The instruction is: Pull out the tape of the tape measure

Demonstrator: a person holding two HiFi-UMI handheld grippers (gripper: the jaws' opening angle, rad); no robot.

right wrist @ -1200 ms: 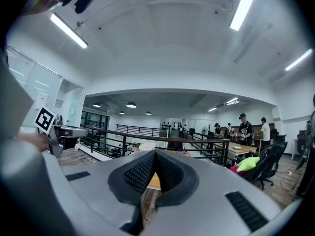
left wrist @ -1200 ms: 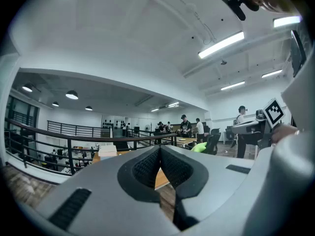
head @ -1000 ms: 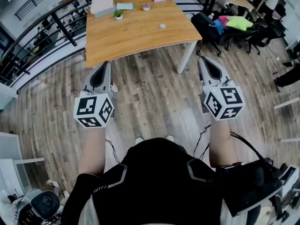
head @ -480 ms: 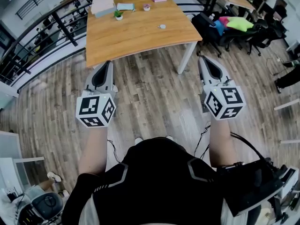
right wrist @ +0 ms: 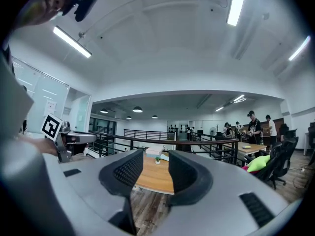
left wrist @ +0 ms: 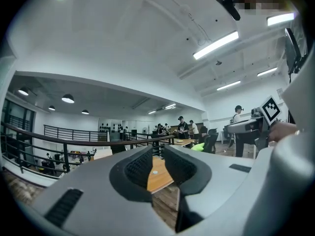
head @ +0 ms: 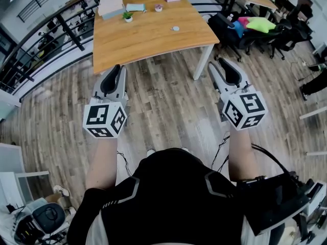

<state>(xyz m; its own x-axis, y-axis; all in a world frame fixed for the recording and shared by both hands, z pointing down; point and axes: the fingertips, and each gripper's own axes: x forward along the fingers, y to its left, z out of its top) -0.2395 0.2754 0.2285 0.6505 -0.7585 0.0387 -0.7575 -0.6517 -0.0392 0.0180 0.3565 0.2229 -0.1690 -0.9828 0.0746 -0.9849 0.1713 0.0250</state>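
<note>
In the head view nothing of the task is seen done: the left gripper (head: pixel 116 71) and the right gripper (head: pixel 223 66) are held over the plank floor (head: pixel 168 106), apart from the wooden table (head: pixel 148 42). The small round object (head: pixel 175 28) near the table's right edge, judged to be the tape measure, lies untouched with no tape drawn. In the left gripper view the jaws are opening, with a narrow gap and nothing in it; in the right gripper view they are opening wider, likewise empty — a railing (right wrist: pixel 197 142) and ceiling strip lights (right wrist: pixel 237 4) of an open office are shown beyond.
</note>
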